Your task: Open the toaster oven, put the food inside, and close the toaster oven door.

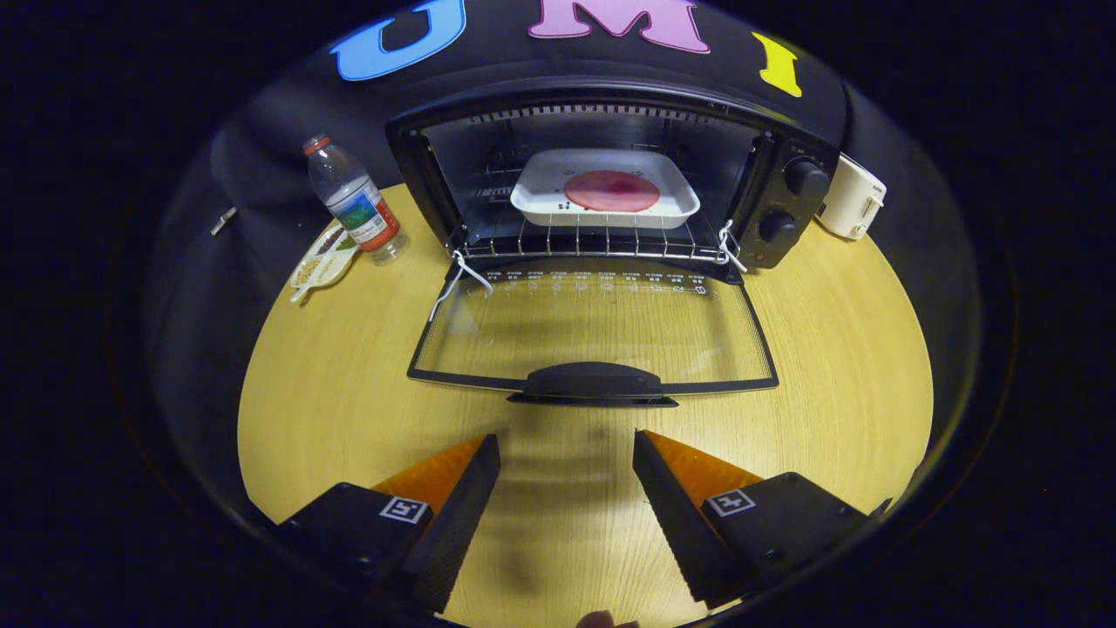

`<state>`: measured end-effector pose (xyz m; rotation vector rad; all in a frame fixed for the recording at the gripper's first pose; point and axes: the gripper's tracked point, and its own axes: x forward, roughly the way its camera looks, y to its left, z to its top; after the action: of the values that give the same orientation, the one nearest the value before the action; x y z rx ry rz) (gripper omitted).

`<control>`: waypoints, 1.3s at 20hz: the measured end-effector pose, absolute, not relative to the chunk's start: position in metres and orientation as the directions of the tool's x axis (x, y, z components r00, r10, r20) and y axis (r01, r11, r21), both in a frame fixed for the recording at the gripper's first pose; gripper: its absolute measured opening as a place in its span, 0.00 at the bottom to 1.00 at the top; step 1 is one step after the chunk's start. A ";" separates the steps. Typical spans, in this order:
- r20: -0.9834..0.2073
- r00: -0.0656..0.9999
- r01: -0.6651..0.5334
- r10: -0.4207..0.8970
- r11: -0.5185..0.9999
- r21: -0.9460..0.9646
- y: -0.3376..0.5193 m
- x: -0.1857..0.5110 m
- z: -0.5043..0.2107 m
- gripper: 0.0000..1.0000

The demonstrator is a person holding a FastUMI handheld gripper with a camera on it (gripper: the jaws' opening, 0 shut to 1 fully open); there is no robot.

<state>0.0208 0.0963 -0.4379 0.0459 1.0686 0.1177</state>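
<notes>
A black toaster oven (789, 205) stands at the back of the round wooden table (837, 384). Its glass door (593, 336) lies folded down flat toward me, with the dark handle (593, 384) at its near edge. On the oven's wire rack (593, 242) sits a white square tray (606, 194) holding a round pink slice of food (612, 190). My gripper (567, 449) is open above the table, nothing between its fingers. The door handle lies just ahead of the fingertips, a small gap apart.
A clear water bottle (356, 202) with a red cap stands left of the oven. A small dish (323, 259) with bits of food lies next to it. A white appliance (853, 199) sits right of the oven. White string hangs at both door hinges.
</notes>
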 end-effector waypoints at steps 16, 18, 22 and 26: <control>-0.891 0.453 0.017 0.038 0.999 0.051 0.081 0.045 -0.469 0.99; -0.885 0.463 0.019 0.045 0.998 0.060 0.082 0.044 -0.464 0.99; -0.865 0.499 0.027 0.050 0.997 0.074 0.081 0.041 -0.445 0.99; -0.826 0.561 0.028 0.058 0.996 0.088 0.079 0.042 -0.422 0.99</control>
<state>0.0416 0.0792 -0.4222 0.0952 0.9760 0.0175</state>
